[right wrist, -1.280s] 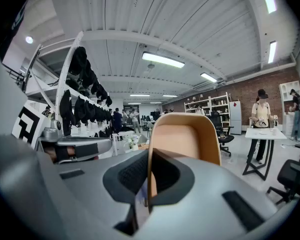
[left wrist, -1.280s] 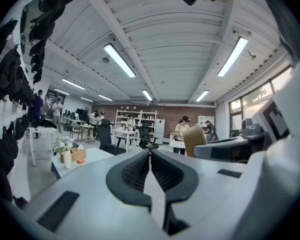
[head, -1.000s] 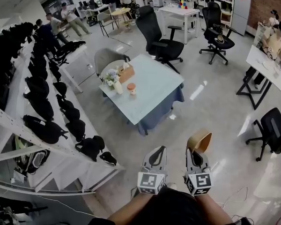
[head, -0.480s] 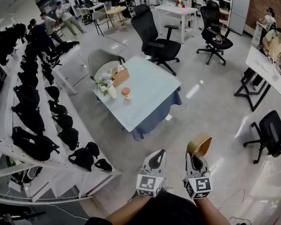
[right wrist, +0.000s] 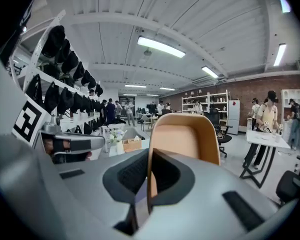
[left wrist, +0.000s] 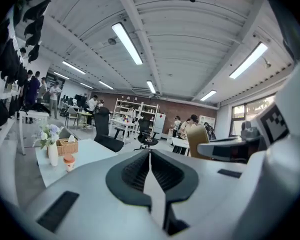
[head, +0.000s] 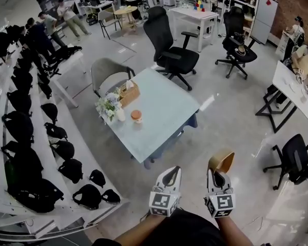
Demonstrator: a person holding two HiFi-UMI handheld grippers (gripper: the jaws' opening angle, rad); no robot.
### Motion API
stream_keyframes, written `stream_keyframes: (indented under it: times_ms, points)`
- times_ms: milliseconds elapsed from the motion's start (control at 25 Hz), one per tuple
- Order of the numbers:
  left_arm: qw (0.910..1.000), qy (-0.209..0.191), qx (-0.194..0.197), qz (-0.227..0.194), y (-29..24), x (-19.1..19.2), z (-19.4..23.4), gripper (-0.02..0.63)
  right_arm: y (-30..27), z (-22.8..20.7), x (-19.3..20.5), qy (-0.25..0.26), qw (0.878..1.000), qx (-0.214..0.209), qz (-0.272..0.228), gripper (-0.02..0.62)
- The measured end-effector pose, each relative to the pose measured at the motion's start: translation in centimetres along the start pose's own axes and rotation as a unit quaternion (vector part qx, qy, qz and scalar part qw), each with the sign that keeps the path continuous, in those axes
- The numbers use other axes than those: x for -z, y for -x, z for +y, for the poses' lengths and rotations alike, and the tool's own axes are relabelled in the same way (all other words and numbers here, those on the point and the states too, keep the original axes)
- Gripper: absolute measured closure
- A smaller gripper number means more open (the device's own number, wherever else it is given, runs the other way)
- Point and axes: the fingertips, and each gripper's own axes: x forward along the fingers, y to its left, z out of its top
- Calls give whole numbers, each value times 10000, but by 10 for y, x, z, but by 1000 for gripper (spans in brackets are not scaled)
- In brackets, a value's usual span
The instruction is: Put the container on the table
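Observation:
A tan open container (head: pixel 222 161) (right wrist: pixel 184 140) is pinched by its rim in my right gripper (head: pixel 217 177) (right wrist: pixel 149 171), held low in the head view, out over the floor. My left gripper (head: pixel 171 176) (left wrist: pixel 150 160) rides beside it, jaws shut with nothing between them. The pale blue table (head: pixel 159 111) (left wrist: pixel 90 151) stands ahead and to the left, some way off. On its left end are a vase of flowers (head: pixel 112 106), a wicker tissue box (head: pixel 127 92) and a small orange-lidded cup (head: pixel 136 116).
A grey chair (head: pixel 107 73) and a black office chair (head: pixel 170 47) stand at the table's far side. A white rack of black bags (head: pixel 36 152) lines the left. More office chairs (head: pixel 295 155), a white stand (head: pixel 287 86) and people are around the room.
Both grippers and the container have advanced toward the table, which now sits nearer and lower in the head view. The grips look unchanged.

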Motion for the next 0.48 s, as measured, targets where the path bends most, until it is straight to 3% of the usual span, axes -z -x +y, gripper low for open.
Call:
stream_keyframes:
  times_ms: [160,480]
  points:
    - [9999,-24,117,-75,-35,-19,35,592,-47,-9,-11,38,9998,147,140,589]
    - [9991,289,216,-218,-92,-60,110,592,-143,-2,-52,180,9997,103,138,589]
